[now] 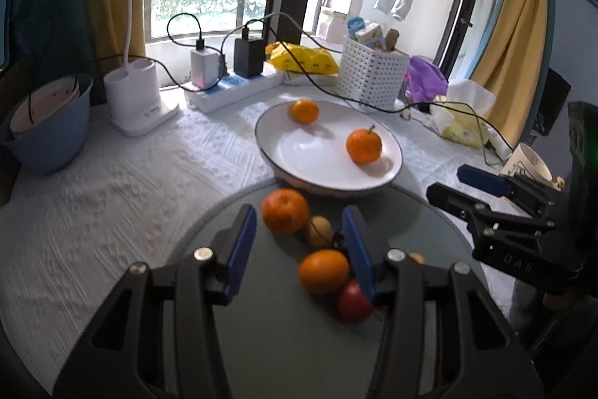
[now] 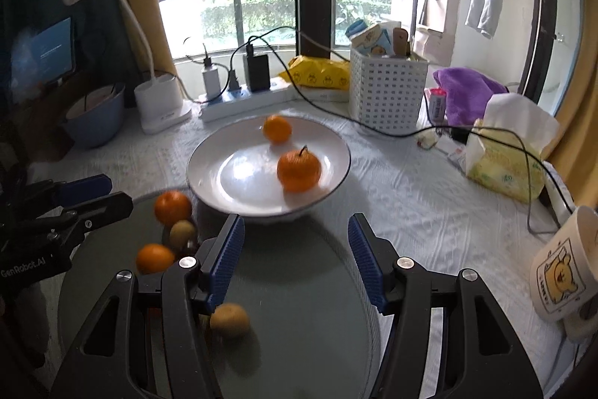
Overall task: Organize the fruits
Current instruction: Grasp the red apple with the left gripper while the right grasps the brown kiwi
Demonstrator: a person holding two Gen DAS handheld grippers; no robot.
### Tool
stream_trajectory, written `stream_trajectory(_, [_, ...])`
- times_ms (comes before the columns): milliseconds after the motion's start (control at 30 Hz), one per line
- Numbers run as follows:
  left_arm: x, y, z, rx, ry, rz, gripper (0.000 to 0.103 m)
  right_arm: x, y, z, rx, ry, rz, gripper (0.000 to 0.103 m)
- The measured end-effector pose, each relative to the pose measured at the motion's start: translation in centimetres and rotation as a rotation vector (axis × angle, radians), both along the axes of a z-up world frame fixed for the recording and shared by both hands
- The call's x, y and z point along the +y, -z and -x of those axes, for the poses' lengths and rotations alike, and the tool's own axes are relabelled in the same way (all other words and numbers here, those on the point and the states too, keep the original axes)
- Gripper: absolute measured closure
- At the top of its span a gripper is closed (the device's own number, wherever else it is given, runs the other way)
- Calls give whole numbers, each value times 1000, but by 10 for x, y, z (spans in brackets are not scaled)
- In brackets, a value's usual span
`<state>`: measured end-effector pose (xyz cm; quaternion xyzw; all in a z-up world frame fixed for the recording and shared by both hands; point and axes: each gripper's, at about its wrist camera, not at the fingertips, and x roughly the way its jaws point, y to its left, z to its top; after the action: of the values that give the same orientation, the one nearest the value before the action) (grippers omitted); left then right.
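Observation:
A white plate (image 1: 299, 156) holds two oranges, a far one (image 1: 304, 110) and a near stemmed one (image 1: 363, 144); the plate also shows in the right wrist view (image 2: 209, 174). In front lies a grey round tray (image 1: 284, 343) with two oranges (image 1: 284, 211) (image 1: 323, 270), a brown kiwi (image 1: 320, 230) and a red fruit (image 1: 353, 301). My left gripper (image 1: 299, 245) is open above the tray, its jaws either side of these fruits. My right gripper (image 2: 295, 257) is open and empty over the tray (image 2: 299, 305), beside another kiwi (image 2: 229, 319).
At the back stand a white lamp base (image 1: 130, 92), a power strip with chargers (image 1: 231, 85), a white perforated basket (image 1: 372, 77) and a yellow bag (image 1: 302, 60). A blue bowl (image 1: 48, 133) is at left. A tissue pack (image 2: 508, 152) and a mug (image 2: 564, 268) are at right. Cables cross the cloth.

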<state>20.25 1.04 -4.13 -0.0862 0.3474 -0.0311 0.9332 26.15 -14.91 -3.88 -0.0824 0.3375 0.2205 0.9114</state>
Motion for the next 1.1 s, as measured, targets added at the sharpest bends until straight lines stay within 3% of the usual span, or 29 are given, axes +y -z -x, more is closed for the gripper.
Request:
stream_trajectory(567, [-28, 30, 26, 77, 26, 29, 53, -5, 29, 39, 63, -114, 23, 42])
stream_trajectory(1033, [-37, 39, 18, 119, 36, 11, 53, 1, 38, 36, 87, -152, 27, 42])
stream_trajectory(1100, [-38, 40, 16, 119, 40, 12, 53, 2, 39, 35, 93, -163, 24, 49])
